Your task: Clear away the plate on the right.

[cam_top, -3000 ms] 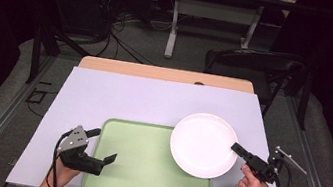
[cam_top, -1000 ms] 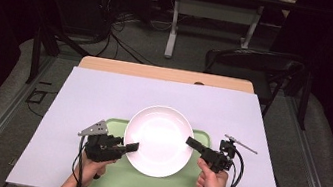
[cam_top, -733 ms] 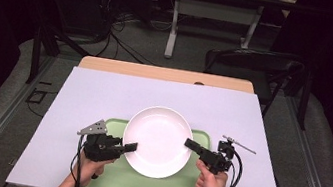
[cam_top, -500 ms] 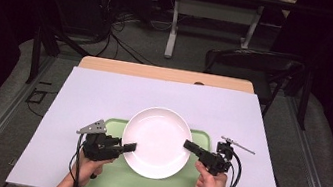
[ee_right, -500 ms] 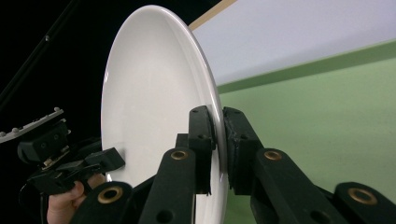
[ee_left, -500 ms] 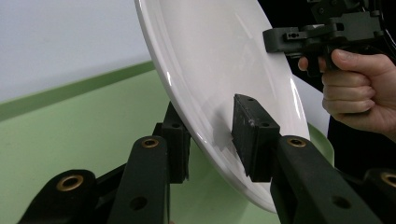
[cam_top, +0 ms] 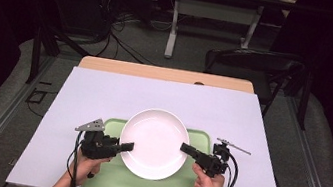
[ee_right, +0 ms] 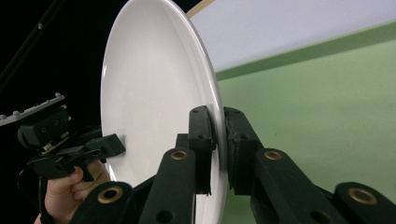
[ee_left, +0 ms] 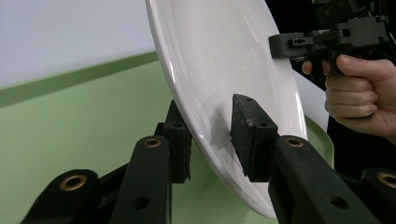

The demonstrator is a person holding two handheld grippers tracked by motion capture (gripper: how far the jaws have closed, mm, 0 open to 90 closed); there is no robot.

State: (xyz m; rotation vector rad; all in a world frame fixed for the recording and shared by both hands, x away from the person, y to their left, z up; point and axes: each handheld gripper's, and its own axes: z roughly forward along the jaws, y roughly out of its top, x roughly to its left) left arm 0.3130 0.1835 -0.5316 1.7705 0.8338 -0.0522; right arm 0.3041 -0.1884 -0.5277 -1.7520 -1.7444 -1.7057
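While both grip the white plate (cam_top: pixel 154 143), each hand-held gripper stays clamped on its rim.

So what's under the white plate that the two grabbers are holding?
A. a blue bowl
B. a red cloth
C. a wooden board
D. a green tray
D. In the high view the plate sits over the green tray, with the left gripper and the right gripper clamped on its opposite rims.

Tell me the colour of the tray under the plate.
Pale green tray, clearest in the high view.
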